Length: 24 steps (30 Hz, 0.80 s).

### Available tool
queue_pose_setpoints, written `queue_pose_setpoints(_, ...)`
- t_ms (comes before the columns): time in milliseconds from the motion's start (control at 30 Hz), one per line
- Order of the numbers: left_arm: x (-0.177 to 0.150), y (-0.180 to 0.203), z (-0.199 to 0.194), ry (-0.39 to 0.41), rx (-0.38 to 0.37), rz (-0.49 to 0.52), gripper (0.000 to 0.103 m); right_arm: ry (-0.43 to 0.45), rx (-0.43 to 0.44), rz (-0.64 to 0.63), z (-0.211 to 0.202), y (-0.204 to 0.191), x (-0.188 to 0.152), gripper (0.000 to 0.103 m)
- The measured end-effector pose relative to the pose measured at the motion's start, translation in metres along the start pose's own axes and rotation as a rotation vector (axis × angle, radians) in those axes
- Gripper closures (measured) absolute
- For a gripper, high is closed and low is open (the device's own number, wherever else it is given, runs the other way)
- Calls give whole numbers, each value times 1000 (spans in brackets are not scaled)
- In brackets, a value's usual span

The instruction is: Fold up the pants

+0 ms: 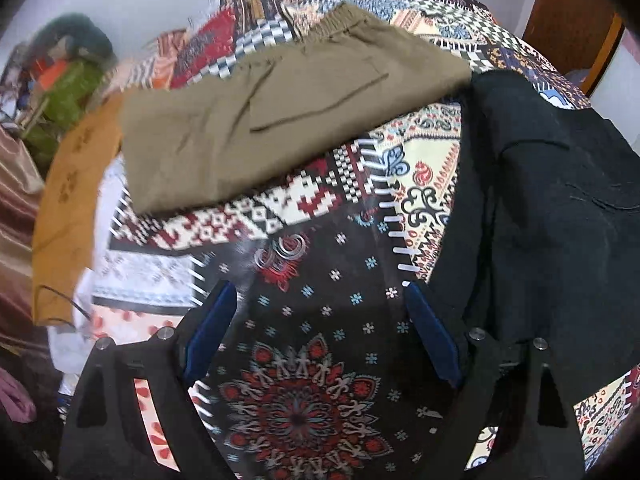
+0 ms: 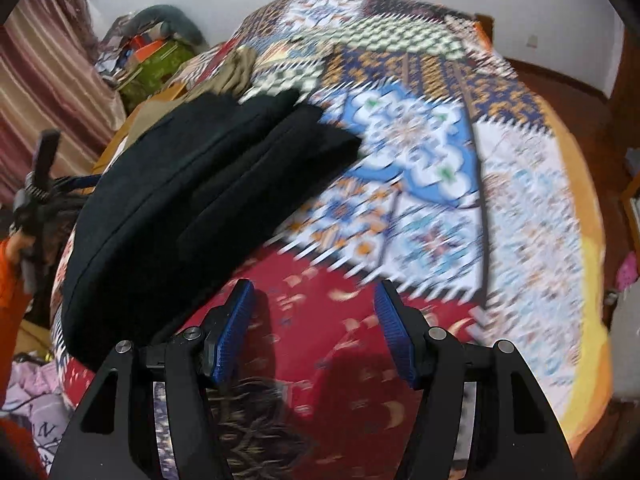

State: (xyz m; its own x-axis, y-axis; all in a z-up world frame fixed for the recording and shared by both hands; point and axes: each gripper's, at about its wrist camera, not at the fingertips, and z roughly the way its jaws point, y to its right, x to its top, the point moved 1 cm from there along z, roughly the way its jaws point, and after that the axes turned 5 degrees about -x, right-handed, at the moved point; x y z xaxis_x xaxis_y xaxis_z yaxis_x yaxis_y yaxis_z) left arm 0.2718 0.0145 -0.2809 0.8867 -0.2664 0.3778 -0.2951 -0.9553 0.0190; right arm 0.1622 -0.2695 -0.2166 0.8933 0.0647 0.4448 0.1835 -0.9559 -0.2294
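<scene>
Two pairs of pants lie on a patchwork bedspread (image 1: pixel 320 208). From the left wrist view, the olive pants (image 1: pixel 280 120) lie folded farther up the bed, the elastic waistband toward the far edge, and the black pants (image 1: pixel 540 208) lie to the right, well clear of the olive pair except near one corner, where the two come close. The left gripper (image 1: pixel 320 312) points steeply down over a dark flowered patch with its jaws spread wide and nothing between them; its right finger stands just beside the edge of the black pants (touching or not cannot be told). From the right wrist view, the right gripper (image 2: pixel 314 300) hangs over a red patch, jaws about half apart and empty, with the black pants up and to the left of it. Both views are smeared with blur.
</scene>
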Motion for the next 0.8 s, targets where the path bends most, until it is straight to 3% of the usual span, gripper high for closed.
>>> queue_pose_setpoints(133, -11, 1, -8, 3, -59, -26, 22, 2, 28, 3, 3, -2, 8, 45)
queue_pose_setpoints(333, -30, 20, -25, 25, -93, -27, 22, 24, -15, 2, 2, 9, 16, 45)
queue_pose_setpoints(467, -42, 47, -37, 21, -162, -2, 22, 76, -44, 18, -13, 19, 22, 45)
queue_pose_setpoints(567, -48, 64, -45, 44, -136, 30, 22, 118, -112, 12, -27, 27, 26, 45)
queue_pose_setpoints(700, -44, 67, -58, 62, -64, 27, 22, 175, -121, 36, -48, 37, 28, 45)
queue_pose_setpoints(800, -36, 63, -78, 125, -31, 34, 23, 222, -97, 35, -65, 34, 29, 45)
